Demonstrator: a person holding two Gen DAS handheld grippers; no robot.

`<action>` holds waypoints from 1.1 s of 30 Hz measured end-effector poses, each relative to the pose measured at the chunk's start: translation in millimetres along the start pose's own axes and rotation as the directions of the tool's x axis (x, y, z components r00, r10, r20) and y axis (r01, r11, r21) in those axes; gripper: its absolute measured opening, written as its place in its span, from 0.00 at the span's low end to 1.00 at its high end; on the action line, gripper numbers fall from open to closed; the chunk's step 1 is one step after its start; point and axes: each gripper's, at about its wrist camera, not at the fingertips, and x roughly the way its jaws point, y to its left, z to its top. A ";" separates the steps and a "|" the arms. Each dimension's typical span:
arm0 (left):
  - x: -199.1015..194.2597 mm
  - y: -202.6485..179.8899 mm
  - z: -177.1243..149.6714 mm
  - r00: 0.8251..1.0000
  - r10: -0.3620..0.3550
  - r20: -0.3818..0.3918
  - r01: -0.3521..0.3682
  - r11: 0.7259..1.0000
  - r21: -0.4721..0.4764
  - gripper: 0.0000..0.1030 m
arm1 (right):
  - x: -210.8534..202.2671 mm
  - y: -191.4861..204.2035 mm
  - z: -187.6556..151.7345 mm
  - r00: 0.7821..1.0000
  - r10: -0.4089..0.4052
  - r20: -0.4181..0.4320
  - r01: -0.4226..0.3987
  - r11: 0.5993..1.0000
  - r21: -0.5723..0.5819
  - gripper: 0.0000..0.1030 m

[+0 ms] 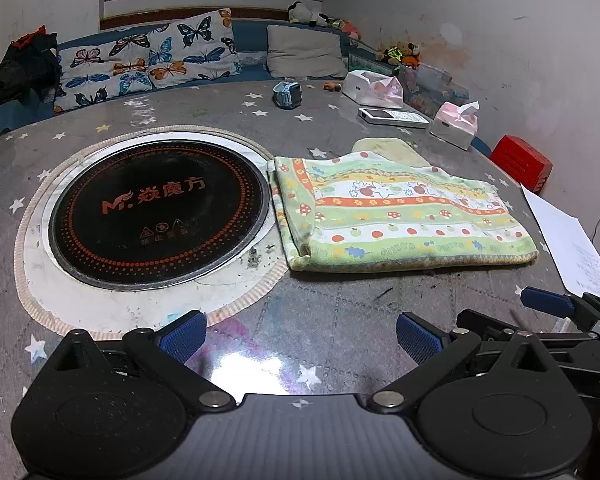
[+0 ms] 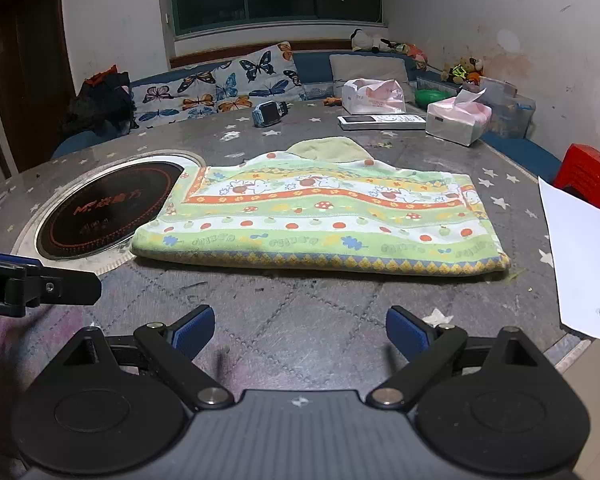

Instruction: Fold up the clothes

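A folded green cloth (image 1: 400, 216) (image 2: 320, 216), printed with rabbits, mushrooms and apples, lies flat on the grey star-patterned table (image 1: 340, 320) (image 2: 300, 300). A pale yellow cloth (image 1: 392, 152) (image 2: 328, 148) peeks out from behind its far edge. My left gripper (image 1: 300, 336) stands open over bare table, short of the cloth's near left corner, with nothing between its blue pads. My right gripper (image 2: 300, 330) is open too, in front of the cloth's near edge and apart from it. Part of the right gripper's finger (image 1: 548, 302) shows at the right in the left wrist view.
A round black induction hob (image 1: 160, 212) (image 2: 104, 208) is set into the table left of the cloth. A white paper sheet (image 1: 572, 240) (image 2: 584, 252) overhangs the right edge. Tissue packs (image 2: 456, 120), a remote (image 2: 380, 120) and a blue watch (image 2: 268, 112) sit at the back. A red stool (image 2: 588, 176) stands beyond.
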 end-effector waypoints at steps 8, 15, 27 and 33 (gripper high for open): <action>-1.0 0.9 -1.3 1.000 -0.004 0.003 0.004 1.000 -0.005 1.00 | -0.9 3.3 1.1 1.000 -0.005 0.002 0.005 1.000 -0.004 0.92; -1.3 1.7 -0.7 1.000 -0.007 0.004 0.007 1.000 -0.011 1.00 | -1.1 4.9 1.5 1.000 -0.004 0.002 0.004 1.000 -0.005 0.93; 0.2 -0.9 -1.2 1.000 -0.010 0.000 0.010 1.000 -0.009 1.00 | -1.5 5.2 1.0 1.000 -0.005 0.006 0.005 1.000 0.001 0.95; 0.9 -2.8 -1.4 1.000 -0.010 0.001 0.010 1.000 -0.005 1.00 | -0.8 5.1 0.4 1.000 -0.001 0.005 0.001 1.000 0.001 0.95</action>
